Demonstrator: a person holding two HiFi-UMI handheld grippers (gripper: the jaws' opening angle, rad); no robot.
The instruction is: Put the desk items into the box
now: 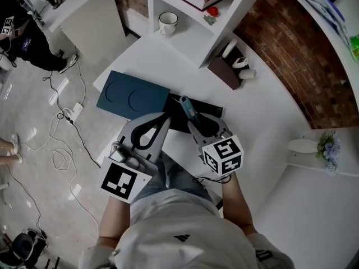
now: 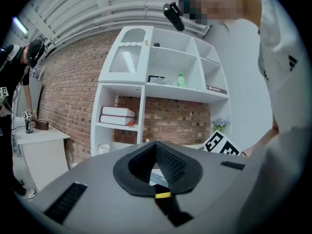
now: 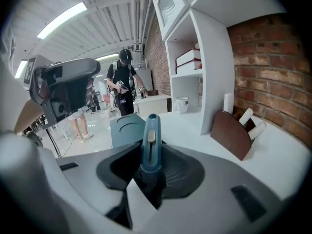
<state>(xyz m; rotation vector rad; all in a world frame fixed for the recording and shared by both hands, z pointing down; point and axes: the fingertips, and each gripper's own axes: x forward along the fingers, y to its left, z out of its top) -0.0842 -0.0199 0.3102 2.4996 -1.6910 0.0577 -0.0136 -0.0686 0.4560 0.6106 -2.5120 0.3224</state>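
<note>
The right gripper [image 3: 149, 175] is clamped on a slim blue plastic utility knife [image 3: 150, 141], which stands up out of its jaws, slider facing the camera. The left gripper [image 2: 157, 152], just beside it, has its jaws pressed together on nothing. In the head view the knife overlies a black, shallow box base [image 1: 208, 110] lying against the right edge of a flat dark-blue lid with two round recesses [image 1: 133, 97]. The step looks like delivery: next, lower the knife flat into the base, then release.
</note>
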